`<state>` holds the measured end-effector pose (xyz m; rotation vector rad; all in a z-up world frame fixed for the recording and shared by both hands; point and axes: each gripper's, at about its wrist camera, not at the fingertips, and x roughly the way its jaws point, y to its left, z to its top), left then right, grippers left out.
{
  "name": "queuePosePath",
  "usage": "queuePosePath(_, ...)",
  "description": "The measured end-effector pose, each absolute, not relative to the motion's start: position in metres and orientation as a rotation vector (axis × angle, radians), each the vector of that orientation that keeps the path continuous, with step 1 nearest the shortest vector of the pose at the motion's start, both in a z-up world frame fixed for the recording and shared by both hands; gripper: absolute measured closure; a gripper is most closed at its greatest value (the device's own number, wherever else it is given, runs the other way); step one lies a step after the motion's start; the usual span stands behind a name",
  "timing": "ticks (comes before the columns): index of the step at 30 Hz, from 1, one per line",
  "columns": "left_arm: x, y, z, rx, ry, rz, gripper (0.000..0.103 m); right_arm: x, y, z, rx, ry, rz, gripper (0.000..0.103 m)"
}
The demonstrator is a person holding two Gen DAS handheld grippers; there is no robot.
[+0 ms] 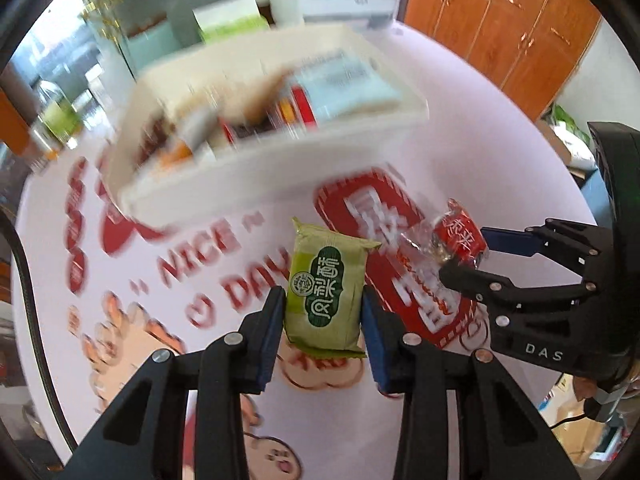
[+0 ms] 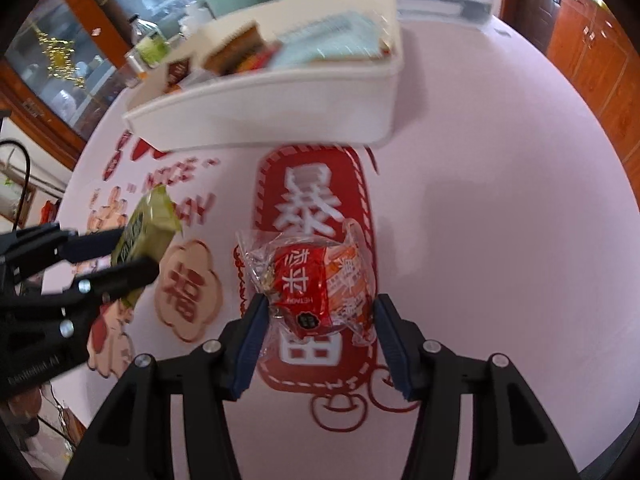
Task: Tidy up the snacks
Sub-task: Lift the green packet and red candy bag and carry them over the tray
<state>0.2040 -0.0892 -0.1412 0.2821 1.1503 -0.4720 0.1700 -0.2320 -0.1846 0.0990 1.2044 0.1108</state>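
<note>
My left gripper (image 1: 323,312) is shut on a green snack packet (image 1: 326,288) and holds it above the tablecloth; it also shows in the right wrist view (image 2: 144,236). My right gripper (image 2: 318,320) is shut on a red and clear snack packet (image 2: 312,280), seen from the left wrist view at the right (image 1: 456,240). A white bin (image 1: 256,172) with several snack packs inside stands just beyond both grippers, and it shows in the right wrist view too (image 2: 280,108).
The table has a pink cloth (image 2: 500,220) with red printed patterns. Bottles and boxes (image 1: 228,24) stand behind the bin. Wooden cabinets (image 1: 500,28) line the far right wall.
</note>
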Motion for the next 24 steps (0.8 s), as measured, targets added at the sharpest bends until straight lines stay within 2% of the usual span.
queuePosePath(3,0.217,-0.082,-0.104,0.301,1.066,-0.446,0.067,0.188,-0.222,-0.152,0.054,1.14,0.129,0.049)
queuePosePath(9,0.267,-0.073,-0.023,0.308,0.925,-0.369,0.067,0.229,-0.212,-0.049,-0.035,0.926,0.149,0.049)
queuePosePath(14,0.302,-0.072,0.018,0.316,0.84,-0.303,0.067,0.267,-0.21,0.022,-0.052,0.79,0.136,0.049)
queuePosePath(19,0.339,-0.069,0.046,0.277,0.775,-0.236,0.067,0.304,-0.209,0.054,-0.043,0.732,0.108,0.049)
queuePosePath(24,0.371,-0.064,0.046,0.21,0.799,-0.2,0.067,0.338,-0.212,0.052,-0.013,0.738,0.082,0.049)
